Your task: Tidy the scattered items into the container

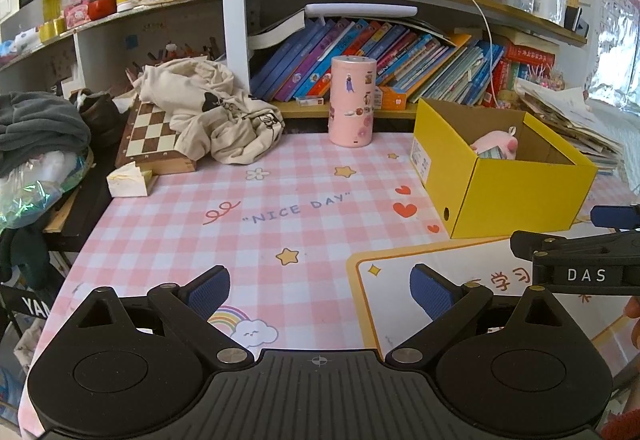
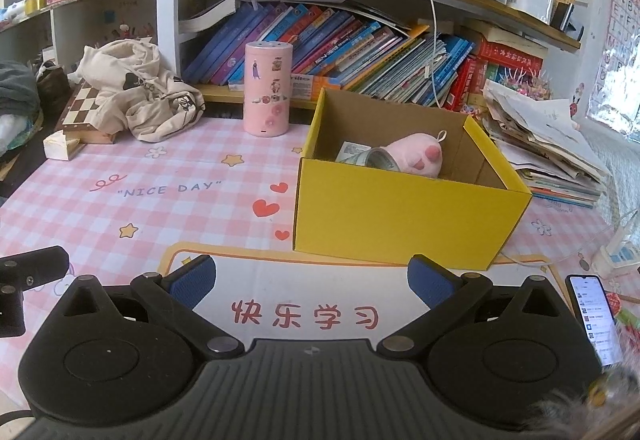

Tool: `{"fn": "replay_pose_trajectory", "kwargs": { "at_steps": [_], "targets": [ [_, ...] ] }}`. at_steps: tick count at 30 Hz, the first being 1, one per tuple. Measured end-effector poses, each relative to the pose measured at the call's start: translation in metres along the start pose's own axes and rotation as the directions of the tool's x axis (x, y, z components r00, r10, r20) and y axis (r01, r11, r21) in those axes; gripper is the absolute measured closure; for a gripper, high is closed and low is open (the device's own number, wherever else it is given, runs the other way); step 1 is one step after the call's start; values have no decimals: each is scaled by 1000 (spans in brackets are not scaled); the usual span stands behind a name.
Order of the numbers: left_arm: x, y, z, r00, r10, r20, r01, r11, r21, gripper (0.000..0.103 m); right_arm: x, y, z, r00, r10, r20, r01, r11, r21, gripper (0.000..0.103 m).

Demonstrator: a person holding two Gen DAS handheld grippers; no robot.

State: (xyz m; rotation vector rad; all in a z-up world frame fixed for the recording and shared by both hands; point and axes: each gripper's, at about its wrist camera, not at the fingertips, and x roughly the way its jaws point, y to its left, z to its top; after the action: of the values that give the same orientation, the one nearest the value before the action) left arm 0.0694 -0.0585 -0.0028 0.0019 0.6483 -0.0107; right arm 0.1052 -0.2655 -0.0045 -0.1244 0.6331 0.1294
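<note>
A yellow cardboard box [image 2: 400, 211] stands open on the pink checked desk mat [image 2: 120, 207]. Inside it lie a pink plush paw [image 2: 416, 155] and a roll of banknotes [image 2: 378, 159]. In the left wrist view the same box [image 1: 520, 195] sits at the right, with the plush paw [image 1: 498, 143] showing over its rim. My right gripper [image 2: 312, 282] hovers open and empty just in front of the box. My left gripper [image 1: 320, 290] is open and empty over the mat, left of the box. The right gripper's fingers [image 1: 576, 240] reach into the left wrist view from the right.
A pink sticker-covered cylinder [image 1: 352, 101] stands at the back of the mat. A beige garment [image 1: 212, 115] lies on a chessboard [image 1: 150, 139] at the back left, beside a tissue pack [image 1: 128, 179]. Bookshelves fill the back, a paper pile [image 2: 552, 143] the right, a lit phone [image 2: 596, 320] the near right.
</note>
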Motion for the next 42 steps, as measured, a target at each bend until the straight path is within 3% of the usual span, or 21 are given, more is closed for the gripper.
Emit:
{"fn": "replay_pose_trajectory", "kwargs": {
  "at_steps": [42],
  "targets": [
    [-7, -1, -6, 1000, 5, -21, -6, 1000, -27, 0, -7, 3, -6, 1000, 6, -4, -6, 1000, 4, 0]
  ]
}}
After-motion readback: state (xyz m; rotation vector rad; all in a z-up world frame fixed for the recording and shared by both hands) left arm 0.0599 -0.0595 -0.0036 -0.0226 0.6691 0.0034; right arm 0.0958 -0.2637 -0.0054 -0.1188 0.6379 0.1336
